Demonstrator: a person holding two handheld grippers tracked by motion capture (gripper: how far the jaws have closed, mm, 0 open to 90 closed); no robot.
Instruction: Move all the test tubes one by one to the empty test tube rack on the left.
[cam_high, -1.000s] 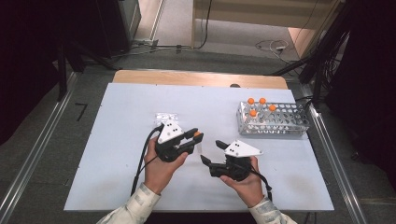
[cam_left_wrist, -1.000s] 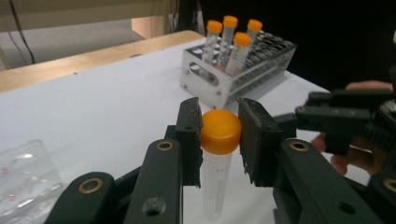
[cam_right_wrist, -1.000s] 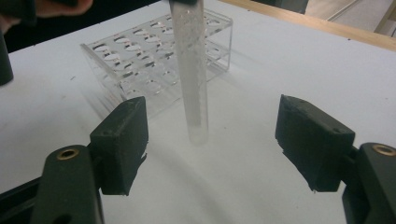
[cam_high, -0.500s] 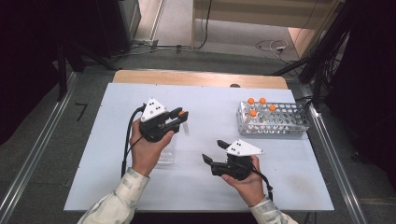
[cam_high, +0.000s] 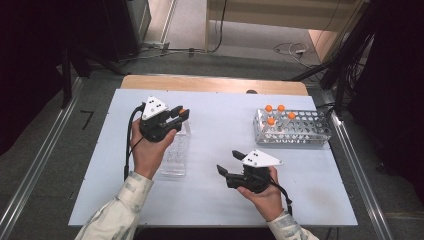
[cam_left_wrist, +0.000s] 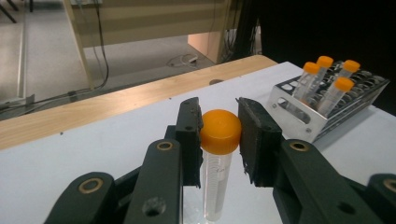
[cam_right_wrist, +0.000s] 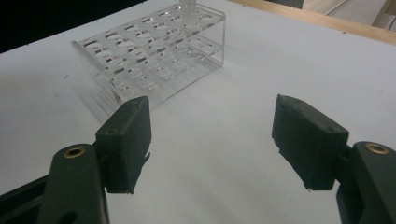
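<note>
- High view: left gripper (cam_high: 181, 113) upper left of centre, clamped on a clear plastic tube with an orange cap (cam_high: 183, 111), over the far end of a clear acrylic rack (cam_high: 175, 160). Forearm enters from bottom left. Right gripper (cam_high: 229, 163) lower centre, jaws spread, nothing between them, pointing frame-left. Bare white tabletop (cam_high: 220, 125) between the hands; a metal rack of orange-capped tubes (cam_high: 292, 127) stands upper right, well apart.
- Left gripper view: jaws squeeze the cap (cam_left_wrist: 220, 131), tube hangs upright below; the table's wooden edge strip (cam_left_wrist: 93, 109) runs across mid-frame.
- Right gripper view: jaws wide apart above open tabletop; clear rack (cam_right_wrist: 154, 51) upper left.
</note>
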